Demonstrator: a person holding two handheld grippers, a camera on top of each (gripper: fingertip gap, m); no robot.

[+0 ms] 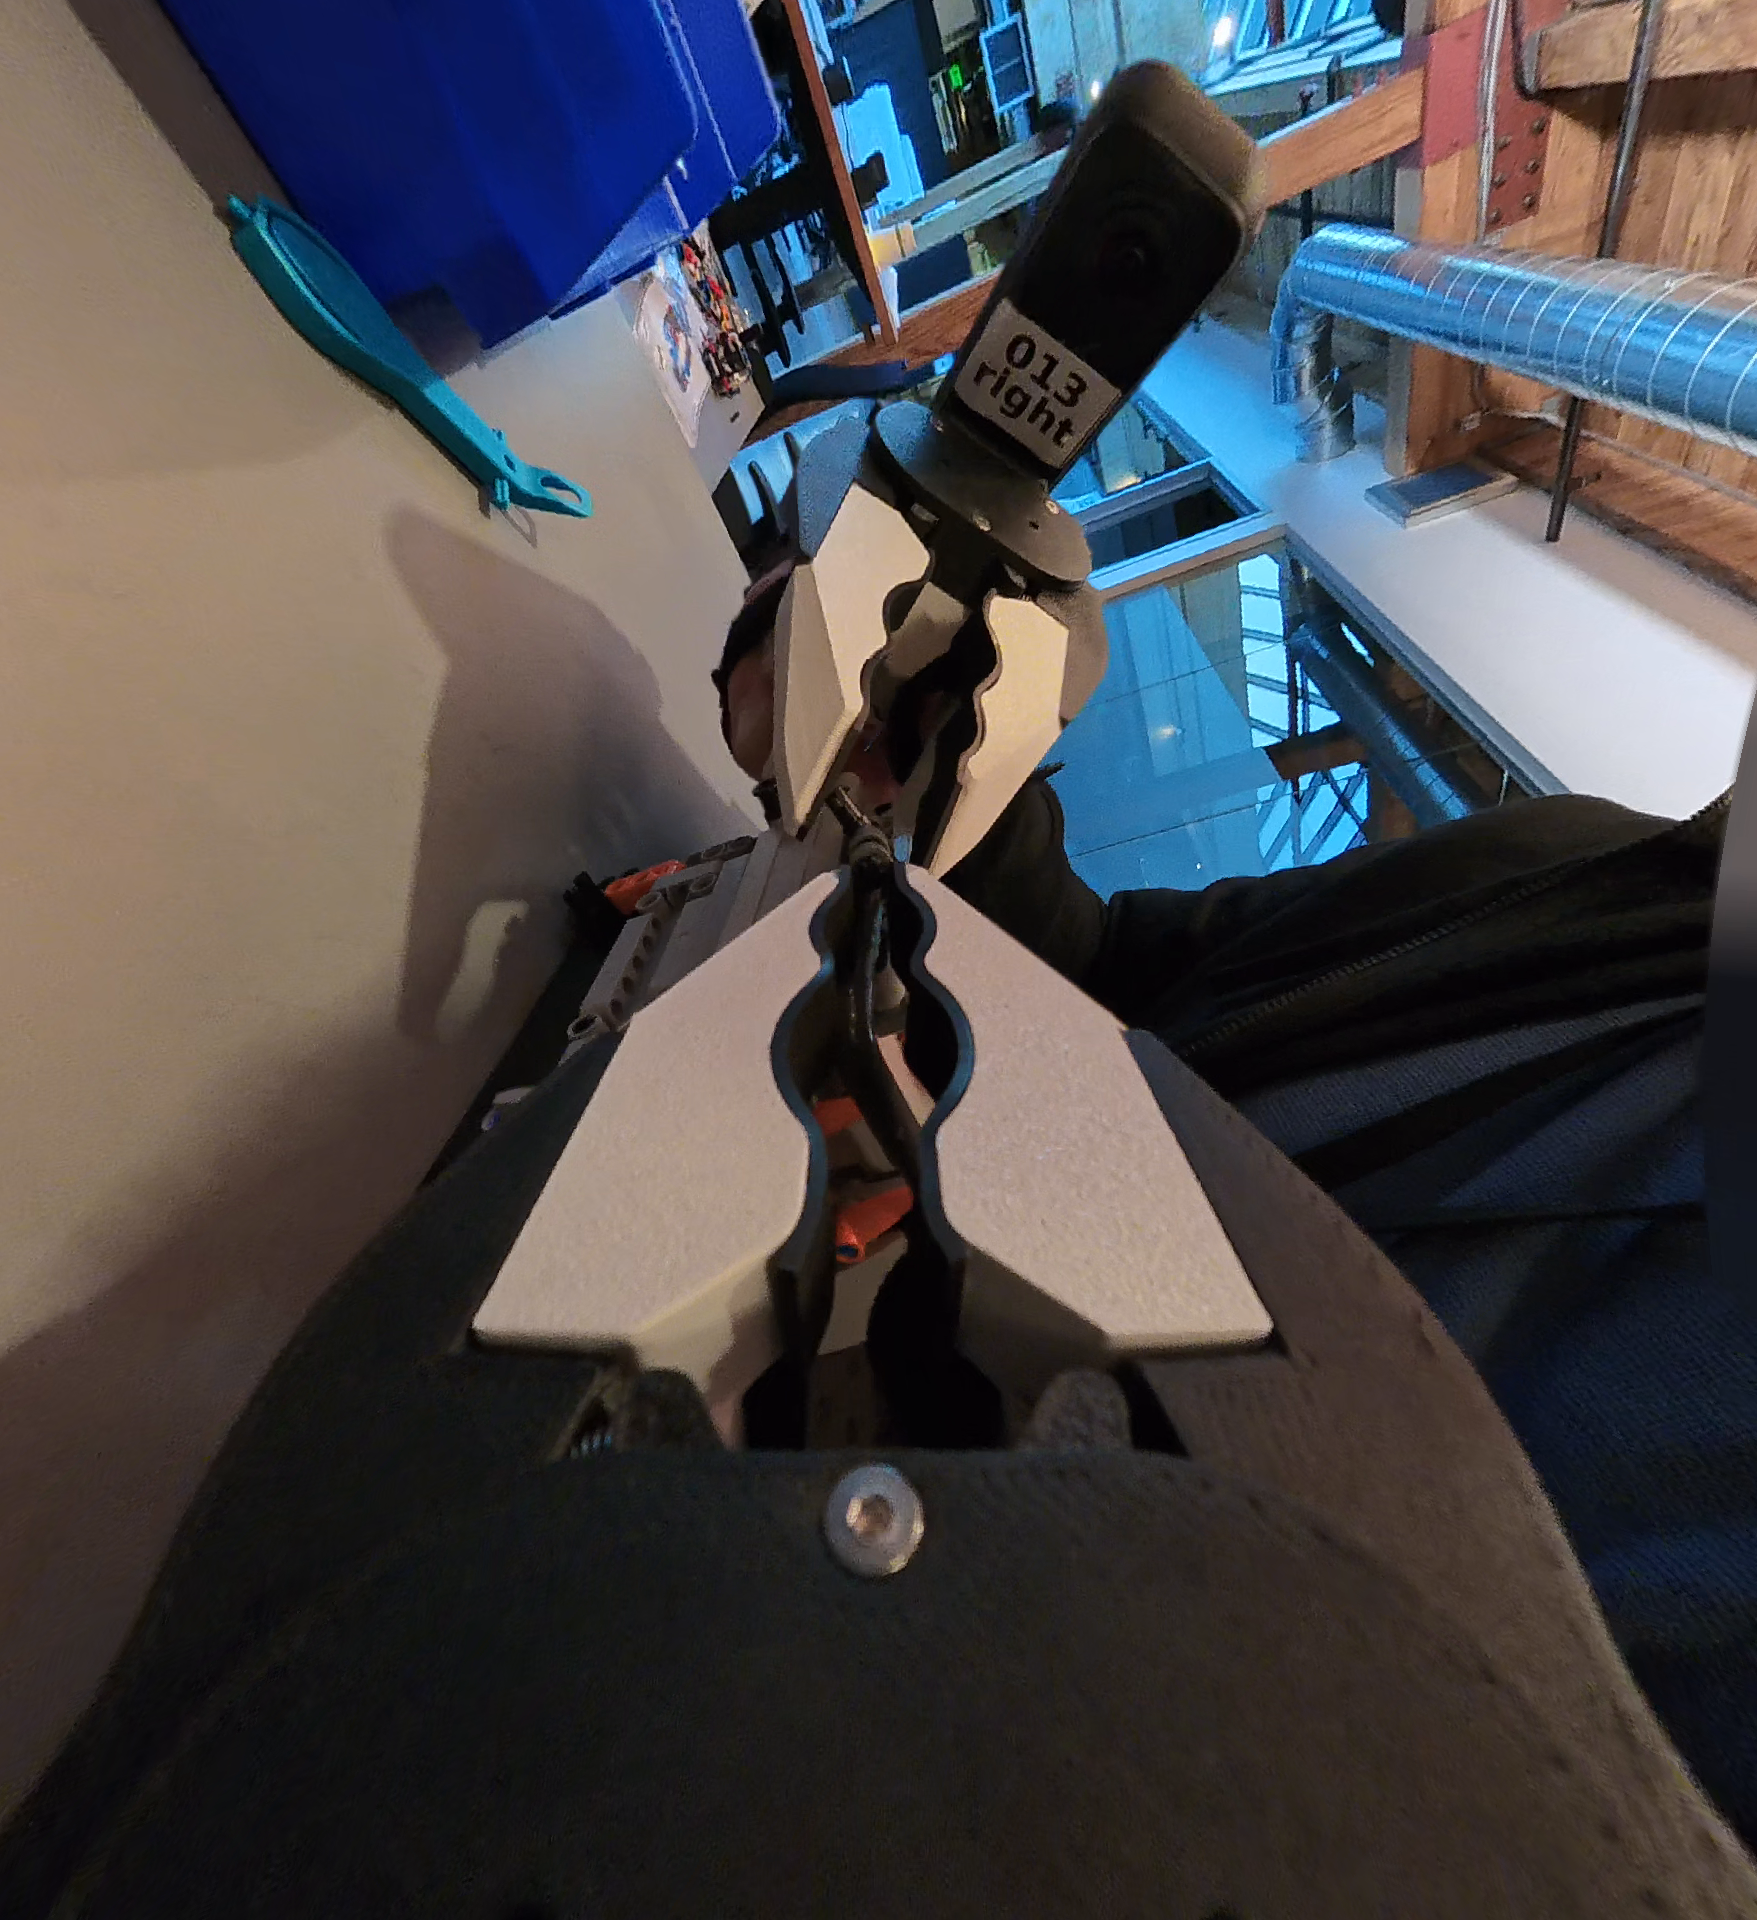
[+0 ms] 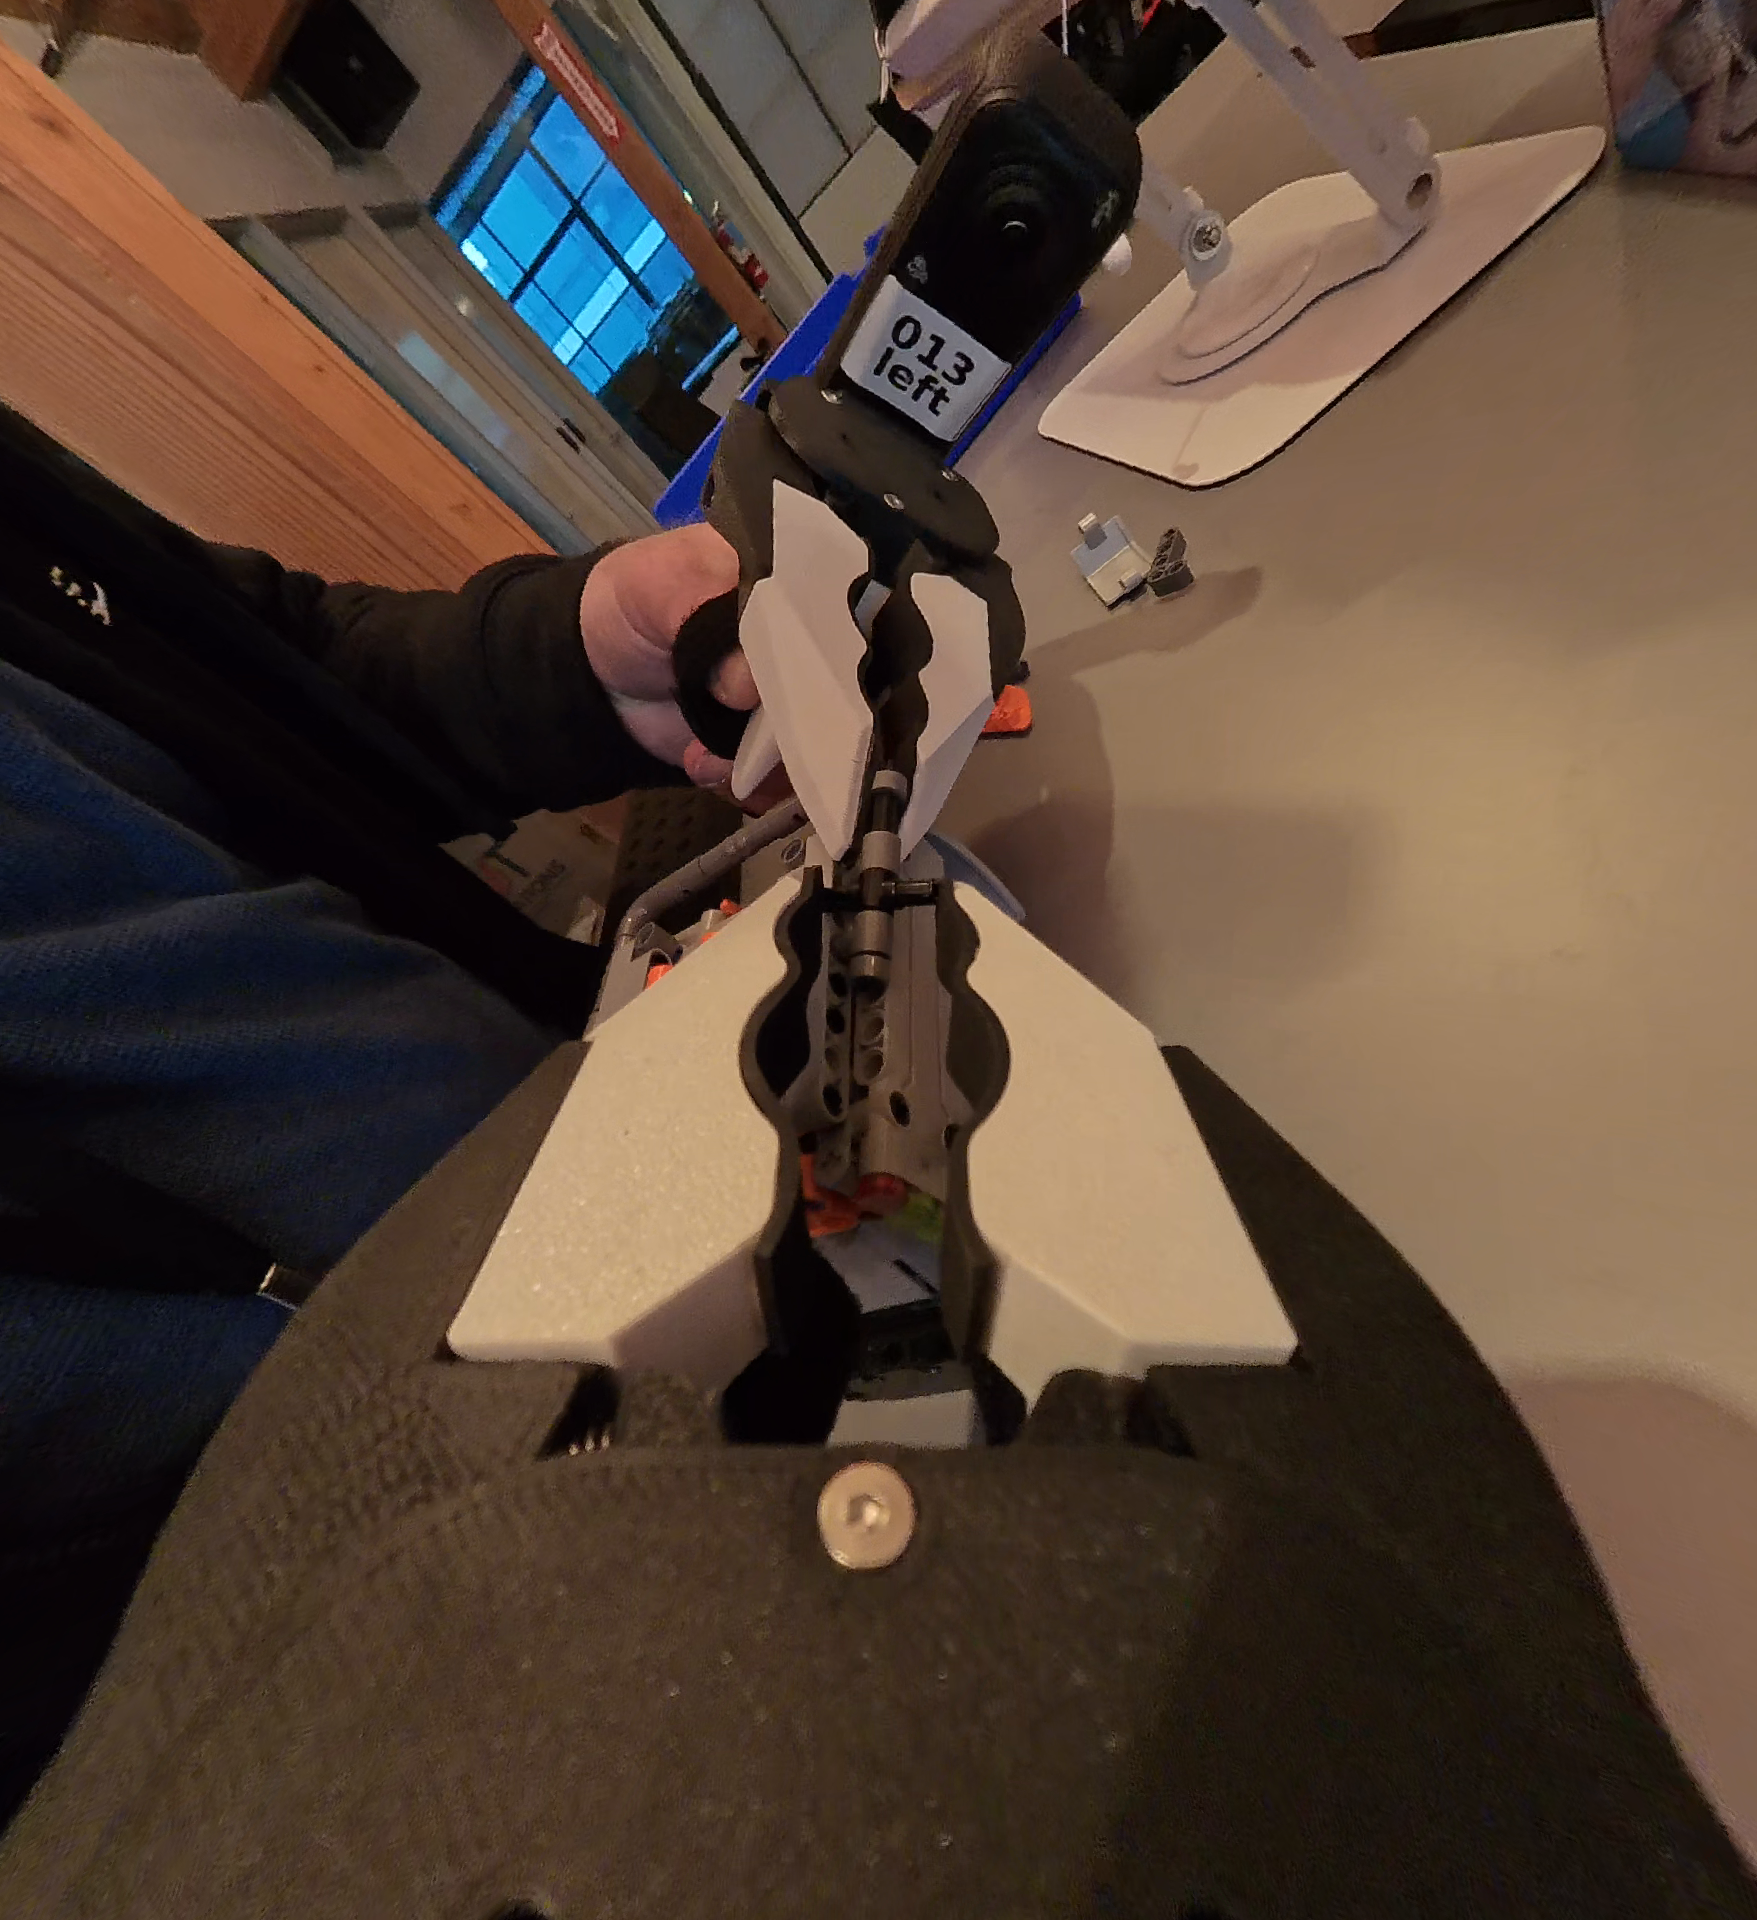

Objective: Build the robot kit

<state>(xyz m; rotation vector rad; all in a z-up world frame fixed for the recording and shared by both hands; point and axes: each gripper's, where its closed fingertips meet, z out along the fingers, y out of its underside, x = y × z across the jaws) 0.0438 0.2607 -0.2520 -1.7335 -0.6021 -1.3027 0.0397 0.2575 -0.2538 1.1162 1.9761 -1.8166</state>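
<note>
Left gripper (image 1: 869, 914) fingers clenched on black axle (image 1: 869, 997), frame centre. Right gripper (image 2: 869, 883) fingers clamp same grey brick assembly (image 2: 869, 1060). Both held above worktop (image 2: 1476, 831); loose parts (image 2: 1128, 561) upper right.

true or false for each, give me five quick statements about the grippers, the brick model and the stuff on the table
1. The right gripper and the left gripper meet tip to tip over the grey brick model. True.
2. A teal flat tool lies on the table. True.
3. The bins beside that tool are red. False: they are blue.
4. A hand grips the left gripper's handle. True.
5. The white stand base hangs in the air. False: it rests flat on the table.
</note>
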